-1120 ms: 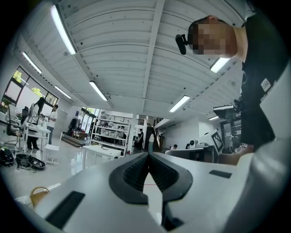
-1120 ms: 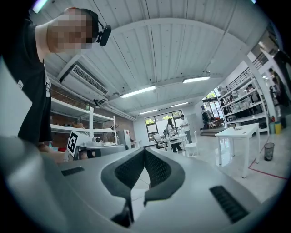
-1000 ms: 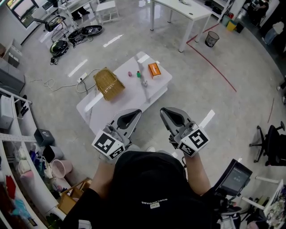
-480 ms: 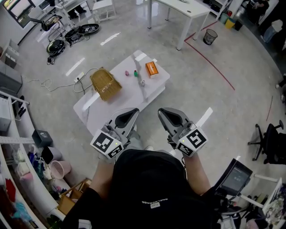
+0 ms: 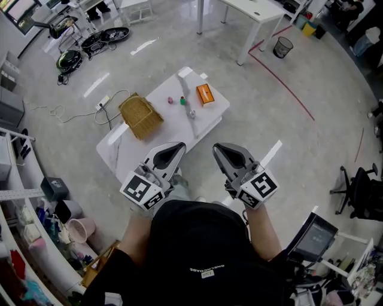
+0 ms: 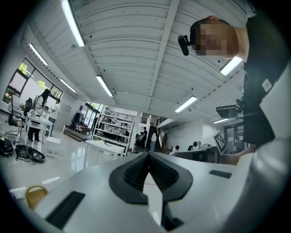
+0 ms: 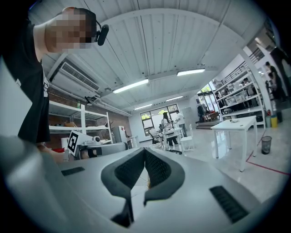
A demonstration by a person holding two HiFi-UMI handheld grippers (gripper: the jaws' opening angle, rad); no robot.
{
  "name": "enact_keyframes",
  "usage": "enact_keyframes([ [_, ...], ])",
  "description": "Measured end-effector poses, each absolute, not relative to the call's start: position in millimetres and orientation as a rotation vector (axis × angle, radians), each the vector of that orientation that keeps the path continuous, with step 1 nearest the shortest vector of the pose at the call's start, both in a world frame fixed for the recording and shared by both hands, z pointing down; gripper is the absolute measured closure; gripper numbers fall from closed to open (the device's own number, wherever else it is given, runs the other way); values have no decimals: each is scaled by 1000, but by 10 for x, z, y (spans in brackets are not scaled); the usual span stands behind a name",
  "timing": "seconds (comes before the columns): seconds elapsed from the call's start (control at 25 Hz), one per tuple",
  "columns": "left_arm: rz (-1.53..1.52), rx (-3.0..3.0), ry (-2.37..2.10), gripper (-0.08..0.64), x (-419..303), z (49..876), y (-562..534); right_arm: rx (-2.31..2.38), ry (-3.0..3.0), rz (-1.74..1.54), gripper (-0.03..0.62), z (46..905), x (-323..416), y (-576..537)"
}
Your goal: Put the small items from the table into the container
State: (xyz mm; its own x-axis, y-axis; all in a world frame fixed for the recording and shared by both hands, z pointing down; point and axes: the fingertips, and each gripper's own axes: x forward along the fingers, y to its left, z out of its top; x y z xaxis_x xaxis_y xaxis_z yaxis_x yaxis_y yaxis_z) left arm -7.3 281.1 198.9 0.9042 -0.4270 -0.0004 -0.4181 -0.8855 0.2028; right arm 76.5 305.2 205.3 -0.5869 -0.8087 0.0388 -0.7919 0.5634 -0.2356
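Note:
In the head view a low white table point(image 5: 134, 146) stands ahead of me on the floor. A wicker basket point(image 5: 140, 115) sits on its left part. Near the far end lie an orange box point(image 5: 205, 93), a small pink item point(image 5: 170, 100), a small green item point(image 5: 183, 101) and a slim metallic item point(image 5: 192, 112). My left gripper point(image 5: 178, 145) and right gripper point(image 5: 216, 147) are held up close to my chest, short of the table, both shut and empty. In the left gripper view the left gripper point(image 6: 148, 154) points level across the room; in the right gripper view the right gripper point(image 7: 145, 149) does too.
A taller white table point(image 5: 251, 15) and a waste bin point(image 5: 282, 48) stand further off at the right. Cables point(image 5: 78, 110) trail on the floor left of the low table. Shelves with clutter point(image 5: 27, 227) line the left side; an office chair point(image 5: 359, 191) is at the right.
The view has shifted slightly, so the low table sits a little further left and up in the head view. Both grippers stay shut at my chest.

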Motion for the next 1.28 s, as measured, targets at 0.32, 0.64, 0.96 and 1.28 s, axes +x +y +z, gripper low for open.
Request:
enact_keyframes([
  [0.32,-77,2838,-600,555,-156,2089,2143,-1422,2720,-401,581,2179,681,2392],
  [0.64,-68,2810,-598,555,-359,2164,1544,-1427,2726,-446,581,2273,493,1749],
  [0.96,-63,2792,-579,555,-603,2276,1097,-1443,2731,-451,581,2338,250,1257],
  [1.28,-77,2782,-534,555,-721,2323,779,-1477,2730,-447,581,2375,103,874],
])
